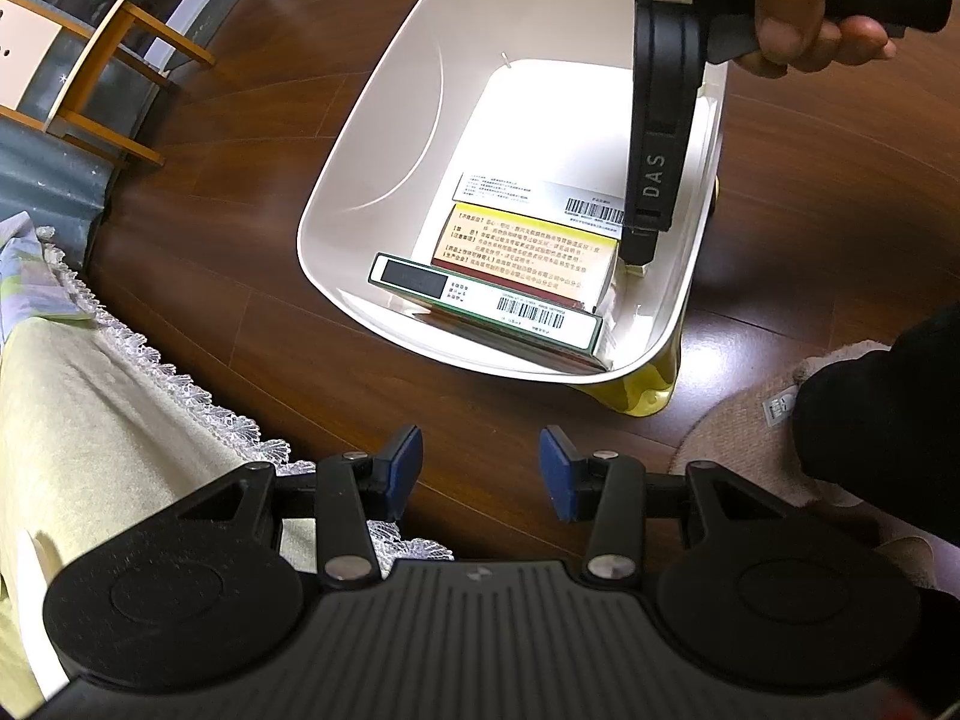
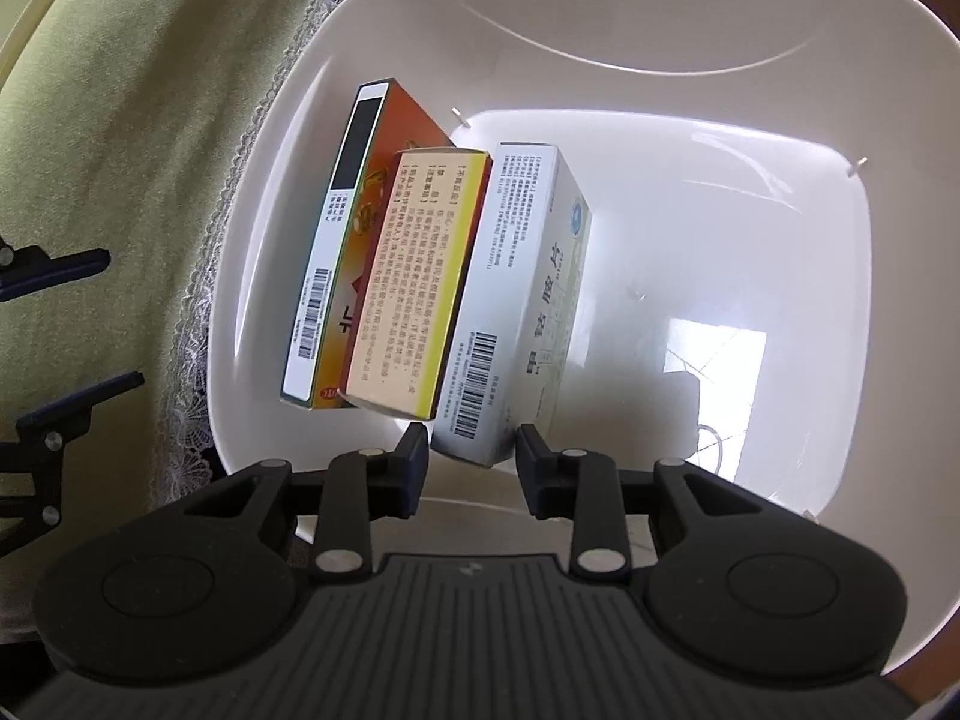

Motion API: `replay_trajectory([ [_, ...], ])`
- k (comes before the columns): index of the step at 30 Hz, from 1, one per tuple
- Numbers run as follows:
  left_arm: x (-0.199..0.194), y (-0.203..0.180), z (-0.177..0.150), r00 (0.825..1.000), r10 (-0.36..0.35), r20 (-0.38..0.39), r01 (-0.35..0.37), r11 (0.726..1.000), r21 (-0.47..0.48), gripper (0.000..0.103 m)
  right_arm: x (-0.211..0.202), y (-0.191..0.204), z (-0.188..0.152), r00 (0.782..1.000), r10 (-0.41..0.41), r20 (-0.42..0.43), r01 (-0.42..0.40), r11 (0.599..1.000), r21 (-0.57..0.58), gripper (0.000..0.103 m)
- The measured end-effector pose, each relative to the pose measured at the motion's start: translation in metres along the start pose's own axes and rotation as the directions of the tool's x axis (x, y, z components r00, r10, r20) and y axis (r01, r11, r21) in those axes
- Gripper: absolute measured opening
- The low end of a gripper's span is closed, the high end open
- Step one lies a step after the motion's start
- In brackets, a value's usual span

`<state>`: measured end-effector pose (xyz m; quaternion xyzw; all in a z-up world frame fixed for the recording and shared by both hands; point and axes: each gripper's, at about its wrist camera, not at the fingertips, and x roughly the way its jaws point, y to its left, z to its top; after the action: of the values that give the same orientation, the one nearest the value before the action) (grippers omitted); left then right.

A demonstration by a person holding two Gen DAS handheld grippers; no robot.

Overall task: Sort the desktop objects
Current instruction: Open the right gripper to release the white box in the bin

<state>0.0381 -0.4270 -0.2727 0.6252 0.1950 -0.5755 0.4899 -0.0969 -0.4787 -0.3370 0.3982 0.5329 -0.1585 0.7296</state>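
Three boxes stand side by side in the white tub (image 2: 780,90). The right gripper (image 2: 472,459) is down inside it, its fingers close on both sides of the white box (image 2: 528,294) but maybe not squeezing. The left gripper (image 1: 480,468) waits near the tub (image 1: 372,138), wide open and holding nothing.

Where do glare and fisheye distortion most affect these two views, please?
Left wrist view: the white bin's floor is blown out behind the boxes, and the chair at the edge bows. Right wrist view: a bright window reflection sits on the bin floor; the white box's print stays readable.
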Motion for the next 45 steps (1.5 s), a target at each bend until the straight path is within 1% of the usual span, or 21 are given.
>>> replay_trajectory([
  [3,0.000,0.000,0.000,1.000,-0.001,0.001,0.001,1.000,0.000,0.051,0.002,-0.004,0.003,1.000,0.005,-0.023,-0.005,1.000,-0.006,0.029],
  [7,-0.001,0.000,0.001,1.000,-0.001,0.004,0.001,1.000,-0.001,0.050,0.006,-0.004,-0.002,0.999,-0.034,-0.038,0.033,0.999,-0.030,0.028],
  [8,-0.001,0.000,0.001,1.000,-0.001,0.004,0.001,1.000,-0.001,0.050,0.007,-0.005,-0.002,0.998,-0.046,-0.037,0.045,0.998,-0.034,0.026],
  [11,0.000,0.000,0.000,1.000,-0.003,0.004,0.003,1.000,-0.002,0.051,0.010,-0.007,-0.003,0.998,-0.048,-0.034,0.047,0.998,-0.036,0.020],
  [12,0.000,0.000,0.000,1.000,-0.003,0.003,0.003,1.000,-0.003,0.051,0.010,-0.007,-0.003,0.998,-0.049,-0.030,0.048,0.998,-0.039,0.020],
  [18,0.000,0.000,0.000,1.000,-0.006,0.004,0.006,1.000,-0.006,0.051,0.008,-0.006,-0.001,0.999,-0.052,0.004,0.052,0.998,-0.045,0.019],
  [21,0.001,-0.001,0.001,1.000,-0.005,0.002,0.005,1.000,-0.004,0.051,0.008,-0.006,-0.001,0.999,-0.046,0.008,0.047,0.998,-0.043,0.019],
  [23,0.001,-0.001,0.001,1.000,-0.005,0.001,0.005,1.000,-0.003,0.050,0.013,0.001,0.000,0.999,-0.046,0.009,0.046,0.998,-0.042,0.019],
  [26,0.001,-0.002,0.000,1.000,-0.004,-0.002,0.004,1.000,-0.001,0.050,0.011,-0.002,-0.003,0.999,-0.044,0.009,0.045,0.998,-0.036,0.019],
  [31,0.000,-0.003,0.000,1.000,-0.007,-0.003,0.007,1.000,0.004,0.050,0.004,-0.001,-0.005,0.997,-0.072,0.028,0.073,0.997,-0.035,0.021],
  [32,-0.001,-0.004,0.000,1.000,-0.007,-0.002,0.007,1.000,0.005,0.050,0.000,-0.003,-0.007,0.996,-0.080,0.035,0.082,0.996,-0.036,0.023],
  [33,-0.001,-0.004,0.001,1.000,-0.005,-0.001,0.005,1.000,0.005,0.051,-0.004,-0.003,-0.010,0.995,-0.089,0.043,0.090,0.995,-0.038,0.031],
  [35,-0.003,-0.005,0.001,1.000,0.000,0.001,0.000,1.000,0.005,0.051,-0.011,-0.002,-0.013,0.992,-0.108,0.067,0.111,0.993,-0.046,0.043],
  [37,-0.004,-0.005,0.001,1.000,-0.001,0.005,0.001,1.000,-0.002,0.051,-0.017,0.003,-0.018,0.989,-0.122,0.088,0.128,0.990,-0.064,0.044],
  [40,-0.007,-0.004,0.001,1.000,-0.014,0.019,0.014,1.000,-0.022,0.052,-0.028,0.008,-0.021,0.984,-0.135,0.116,0.144,0.986,-0.080,0.055],
  [41,-0.008,-0.004,0.001,1.000,-0.018,0.023,0.019,0.999,-0.029,0.053,-0.033,0.010,-0.021,0.981,-0.146,0.131,0.157,0.984,-0.084,0.061],
  [42,-0.009,-0.004,0.001,0.999,-0.025,0.031,0.026,0.999,-0.040,0.056,-0.036,0.014,-0.021,0.975,-0.163,0.150,0.177,0.981,-0.085,0.069],
  [45,-0.014,-0.002,0.001,0.996,-0.062,0.071,0.068,0.993,-0.093,0.064,-0.052,0.017,-0.028,0.956,-0.210,0.206,0.230,0.970,-0.079,0.074],
])
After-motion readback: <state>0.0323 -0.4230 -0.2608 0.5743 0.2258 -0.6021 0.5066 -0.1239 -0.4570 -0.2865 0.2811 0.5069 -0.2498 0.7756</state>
